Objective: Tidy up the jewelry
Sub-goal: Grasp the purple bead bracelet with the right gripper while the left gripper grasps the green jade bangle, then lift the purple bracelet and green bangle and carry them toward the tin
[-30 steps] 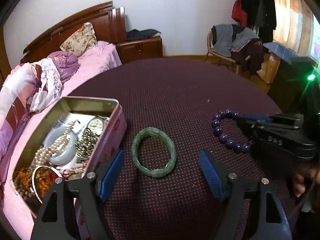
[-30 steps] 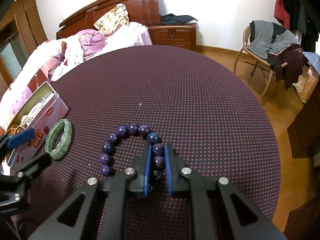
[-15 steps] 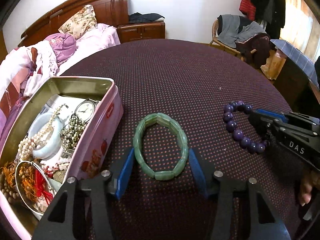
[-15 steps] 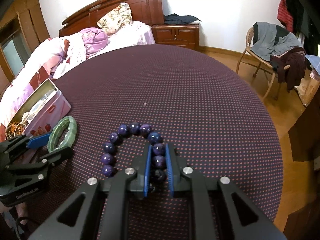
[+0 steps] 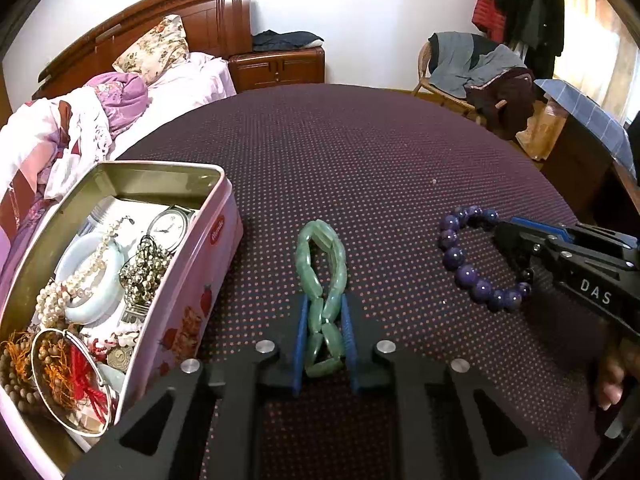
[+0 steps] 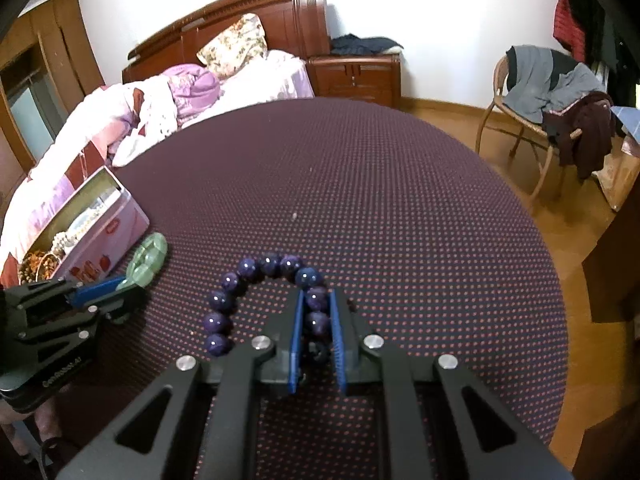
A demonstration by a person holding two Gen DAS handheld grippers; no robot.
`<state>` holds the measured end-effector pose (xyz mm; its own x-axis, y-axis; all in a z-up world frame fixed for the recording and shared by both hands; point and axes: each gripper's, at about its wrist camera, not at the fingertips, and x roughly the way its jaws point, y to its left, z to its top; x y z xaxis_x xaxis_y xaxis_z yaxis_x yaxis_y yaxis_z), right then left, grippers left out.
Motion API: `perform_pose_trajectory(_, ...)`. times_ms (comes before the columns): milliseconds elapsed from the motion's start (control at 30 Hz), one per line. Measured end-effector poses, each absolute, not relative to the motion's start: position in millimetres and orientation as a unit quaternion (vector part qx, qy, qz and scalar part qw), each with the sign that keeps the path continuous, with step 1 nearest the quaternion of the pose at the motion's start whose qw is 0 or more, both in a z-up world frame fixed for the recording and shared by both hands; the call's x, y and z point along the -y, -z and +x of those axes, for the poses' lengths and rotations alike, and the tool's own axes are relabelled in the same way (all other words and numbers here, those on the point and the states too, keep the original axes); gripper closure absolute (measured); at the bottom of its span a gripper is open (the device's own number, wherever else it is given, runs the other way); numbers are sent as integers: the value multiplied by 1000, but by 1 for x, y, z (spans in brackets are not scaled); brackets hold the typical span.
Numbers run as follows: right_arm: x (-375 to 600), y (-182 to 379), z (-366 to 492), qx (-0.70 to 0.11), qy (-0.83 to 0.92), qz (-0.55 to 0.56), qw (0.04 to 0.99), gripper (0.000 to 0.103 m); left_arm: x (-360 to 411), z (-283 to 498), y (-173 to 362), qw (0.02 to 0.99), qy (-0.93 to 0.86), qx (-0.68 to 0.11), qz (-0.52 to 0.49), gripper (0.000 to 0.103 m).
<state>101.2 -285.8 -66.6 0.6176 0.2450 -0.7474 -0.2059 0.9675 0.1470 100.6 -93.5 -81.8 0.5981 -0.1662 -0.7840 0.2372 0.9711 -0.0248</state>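
- Left wrist view: the left gripper (image 5: 324,340) fills the lower centre of the frame; its jaws are closing, and the green bracelet (image 5: 322,280) sits between the blue pads, squeezed from a ring into a narrow twisted loop on the dotted tablecloth (image 5: 360,160).
- The near end of the green bracelet runs back between the pads; how far it extends there is hard to make out.
- The pink tin (image 5: 188,288) stands at the left of the frame, open, cut off at the lower left edge. It holds a wristwatch (image 5: 168,226), a pearl strand (image 5: 76,284), a pale bangle (image 5: 96,304) and tangled beads; the items at the bottom overlap and cannot be separated.
- The right gripper (image 5: 516,256) enters from the right edge; only part of a hand (image 5: 612,376) shows beneath it.
- Right wrist view: the right gripper (image 6: 316,320) stands with its jaws narrowed, pinching two or three beads of the purple bead bracelet (image 6: 240,284). The rest of the loop lies on the tablecloth to the left of the pads.
- The beads nearest the gripper body are in shadow and cannot be counted.
- The green bracelet (image 6: 148,256) appears at the left, just beside the tin (image 6: 108,244), partly covered by the left gripper (image 6: 116,292).
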Motion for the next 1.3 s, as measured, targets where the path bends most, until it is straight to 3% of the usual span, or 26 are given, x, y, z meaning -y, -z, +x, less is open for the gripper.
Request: perform_pose_trajectory(1300, 270, 9, 73, -306, -168, 36, 936, 86, 60, 71, 37, 939, 79, -334, 17, 87)
